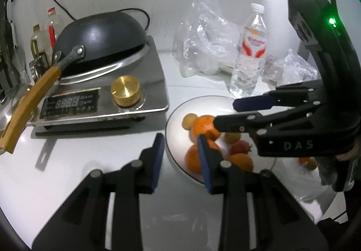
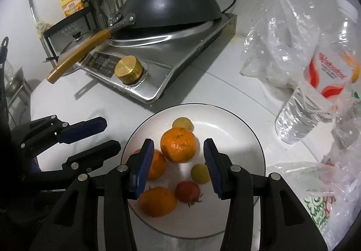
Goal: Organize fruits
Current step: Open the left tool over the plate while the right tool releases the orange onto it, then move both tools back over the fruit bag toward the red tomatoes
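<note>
The right hand-held gripper point(image 2: 178, 166) hangs above the plate point(image 2: 246, 136) with its jaws moderately apart and nothing between the pads. The left hand-held gripper point(image 1: 180, 160) sits beside the plate's rim over the white surface point(image 1: 74, 160), its jaws likewise parted and empty. Six fruits lie grouped on the plate: three oranges, the largest point(image 2: 178, 145) near the centre, two small yellow-green fruits point(image 2: 200, 173), and one red fruit point(image 2: 187, 191). Judged from this layout, most of the sorting appears complete. To the right, a plastic bag point(image 2: 315, 185) lies open; the left wrist view shows some small coloured fruit point(image 1: 308, 162) near it, so transfers probably remain. Farther back stand a water bottle point(image 2: 302, 115) and an induction cooker point(image 2: 180, 57) with an overturned wok point(image 2: 171, 5).
</note>
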